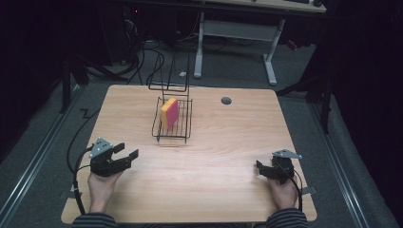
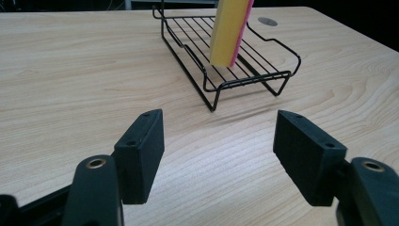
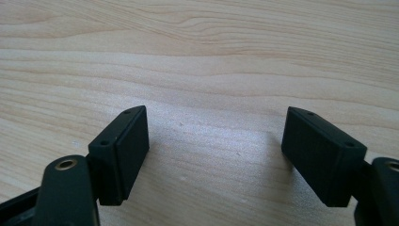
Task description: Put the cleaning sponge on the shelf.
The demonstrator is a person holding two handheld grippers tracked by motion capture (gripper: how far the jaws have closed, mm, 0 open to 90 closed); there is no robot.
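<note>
Yellow-and-pink sponge (image 1: pixel 169 112) stood on edge in the black wire rack (image 1: pixel 183 132), both empty hand-held grippers, left (image 1: pixel 125 156) and right (image 1: pixel 262 169), wide open short of it; probably reach next.

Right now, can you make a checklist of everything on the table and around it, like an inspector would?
Surface: wooden table, bare wood, a round hole near the far edge.
Job's things: black wire rack; a yellow and pink sponge stands on edge in it.
Clutter: nothing seen.
Grippers: left tongs open, empty, aimed at the rack; right tongs open, empty, over bare wood.
Cables: a black cable loops off the near left edge.
Surroundings: dark room, white desk legs behind.
</note>
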